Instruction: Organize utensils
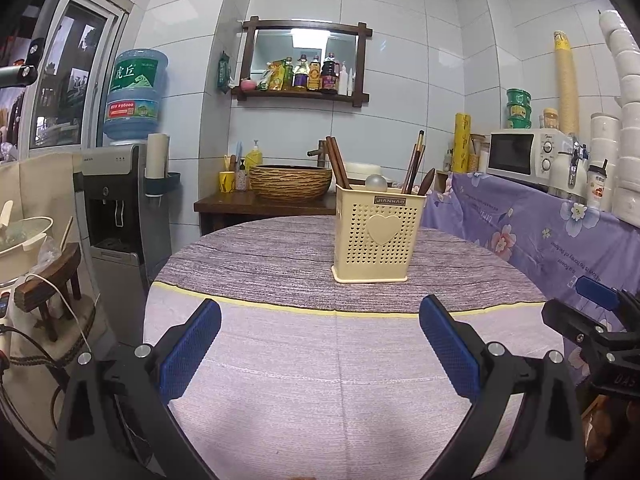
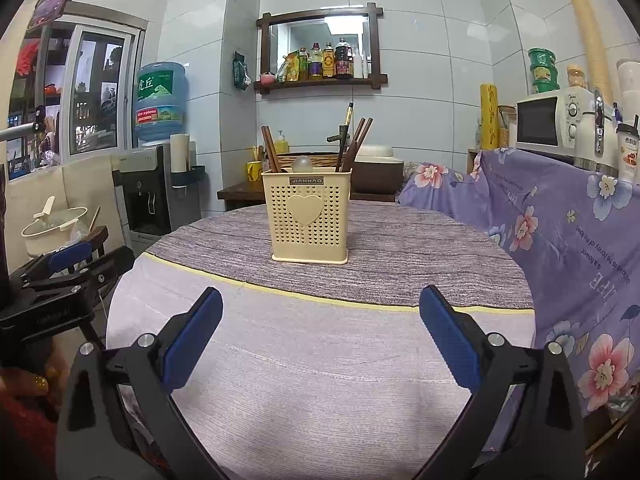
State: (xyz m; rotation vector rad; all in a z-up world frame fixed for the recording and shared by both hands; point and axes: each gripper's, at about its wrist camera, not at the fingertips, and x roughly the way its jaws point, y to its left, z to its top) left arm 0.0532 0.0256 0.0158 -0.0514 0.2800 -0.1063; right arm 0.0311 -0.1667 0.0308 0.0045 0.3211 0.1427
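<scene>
**Tiled kitchen, round table, holder upright ahead of both claws**

Left wrist view. White-tiled room; round table [image 1: 320, 380] under a lilac cloth with a darker grey-purple band across the far half, thin yellow stripe between the two. Left gripper [image 1: 320, 312] low over the near, pale part of the cloth, blue pads spread wide, nothing between them. Cream perforated utensil holder [image 1: 376, 236] upright on the darker band, ahead of the claw and a little to its right, well apart from the fingertips. Brown chopsticks [image 1: 338, 164] leaning out of its left rear corner; more dark sticks and a spoon handle [image 1: 418, 168] at its right rear; a pale round knob [image 1: 376, 182] showing above the rim. Right gripper [image 1: 592, 312] at the far right edge, off the table rim; spread not readable from this angle. Beyond the holder: woven basin [image 1: 290, 182], framed shelf of bottles [image 1: 304, 60], microwave [image 1: 528, 154] to the right, water dispenser [image 1: 116, 208] to the left.

Right wrist view. Same cloth, same stripe. Right gripper [image 2: 320, 300] above the pale near half, pads wide apart, holding nothing. Utensil holder [image 2: 310, 216] straight ahead, barely left of centre, upright, heart panel facing the claw, well apart from it. Chopsticks [image 2: 270, 150] at left rear, dark sticks [image 2: 356, 140] at right rear. Left gripper [image 2: 76, 272] at far left, beside the table edge; floral purple drape [image 2: 560, 240] to the right.
</scene>
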